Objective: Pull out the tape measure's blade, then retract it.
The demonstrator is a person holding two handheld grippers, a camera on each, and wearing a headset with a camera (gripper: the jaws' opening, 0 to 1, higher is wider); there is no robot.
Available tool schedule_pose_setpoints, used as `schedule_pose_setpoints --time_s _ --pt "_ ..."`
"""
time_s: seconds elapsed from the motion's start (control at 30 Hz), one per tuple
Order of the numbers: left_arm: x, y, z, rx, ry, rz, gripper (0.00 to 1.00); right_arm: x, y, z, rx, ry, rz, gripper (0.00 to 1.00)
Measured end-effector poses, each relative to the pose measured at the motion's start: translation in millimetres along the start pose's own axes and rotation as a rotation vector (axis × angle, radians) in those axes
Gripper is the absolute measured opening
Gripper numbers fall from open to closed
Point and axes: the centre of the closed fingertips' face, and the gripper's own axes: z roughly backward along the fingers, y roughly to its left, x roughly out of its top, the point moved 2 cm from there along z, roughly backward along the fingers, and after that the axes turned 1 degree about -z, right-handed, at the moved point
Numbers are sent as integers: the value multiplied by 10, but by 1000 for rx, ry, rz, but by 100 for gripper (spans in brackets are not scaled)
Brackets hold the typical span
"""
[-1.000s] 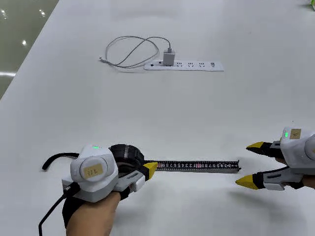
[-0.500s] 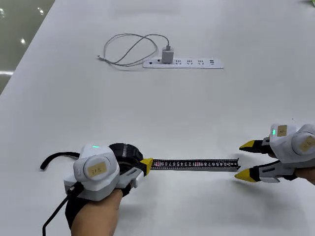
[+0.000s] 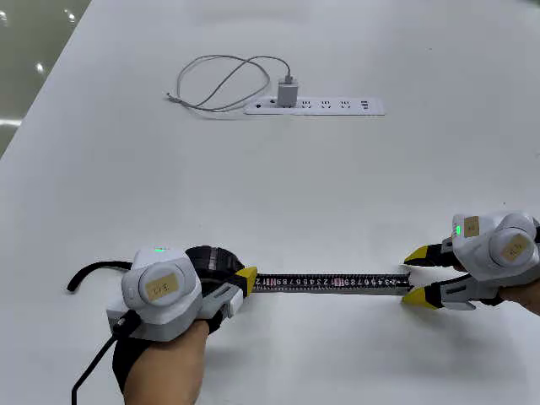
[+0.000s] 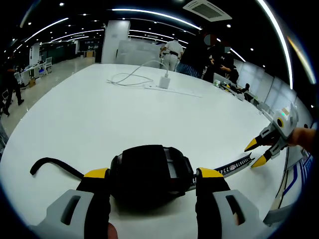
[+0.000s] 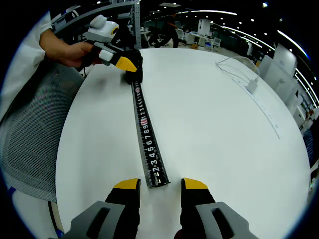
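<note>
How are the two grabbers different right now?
The left gripper is clamped on the black tape measure case; the right gripper is open, holding nothing. The left gripper sits where the blade starts; the right gripper's jaws flank its free tip. Both have yellow-tipped jaws.

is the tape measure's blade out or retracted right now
Out. The blade lies flat on the table, running from the black case in the left gripper to its tip between the open jaws of the right gripper.

White digits 2 to 9 are showing along the black blade of the tape measure, while tan stickers on the left gripper and right gripper are blurring past reading.
</note>
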Motion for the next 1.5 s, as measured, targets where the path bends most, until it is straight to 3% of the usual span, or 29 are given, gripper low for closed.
schedule_pose_setpoints --time_s 0.4,0.73,1.5 --pt "0 21 -2 6 22 11 62 -15 -4 -49 29 10 31 23" --pt "0 25 -8 5 32 9 62 -8 6 -49 41 20 67 12" --pt "-21 28 -7 11 74 -9 60 -29 -10 -51 41 31 77 11"
